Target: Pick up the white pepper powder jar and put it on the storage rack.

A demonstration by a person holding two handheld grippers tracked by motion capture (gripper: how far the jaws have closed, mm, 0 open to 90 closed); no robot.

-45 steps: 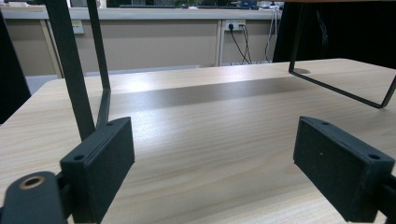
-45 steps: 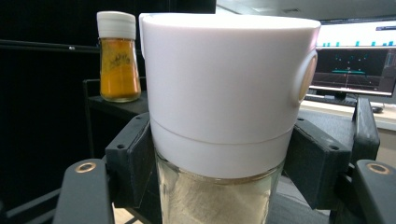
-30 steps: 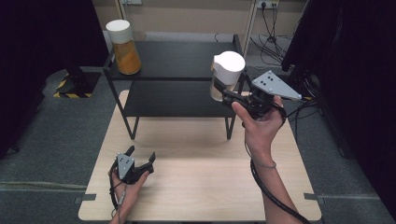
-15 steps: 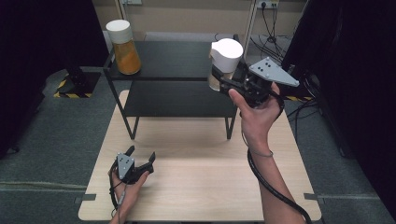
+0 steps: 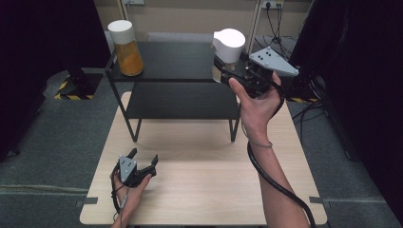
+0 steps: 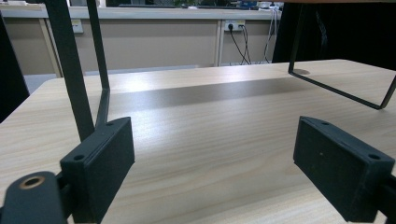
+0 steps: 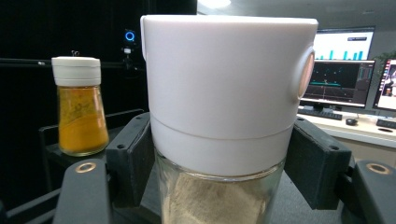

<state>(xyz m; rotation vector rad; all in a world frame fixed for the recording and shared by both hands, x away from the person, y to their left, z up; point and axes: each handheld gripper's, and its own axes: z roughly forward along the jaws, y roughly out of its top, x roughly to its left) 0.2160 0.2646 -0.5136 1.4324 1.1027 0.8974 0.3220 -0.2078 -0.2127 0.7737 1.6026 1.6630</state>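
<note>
Our right gripper (image 5: 227,71) had its jaws clamped on the white-capped jar (image 5: 228,47), above the shelf's (image 5: 180,59) right edge. Our left gripper (image 5: 142,160) rested on the bench (image 5: 204,190), jaws apart, open wood ahead.

Orange spice jar (image 5: 126,47), white lid, upright on black shelf (image 5: 180,59) top tier, well left of right jaws. Shelf stands on desk (image 5: 204,190), beyond left jaws. Monitors (image 7: 355,70) behind right jaws.

Bright light from above shines on the wooden table (image 5: 199,190). The sides are very dark. Pictures look sharp.
</note>
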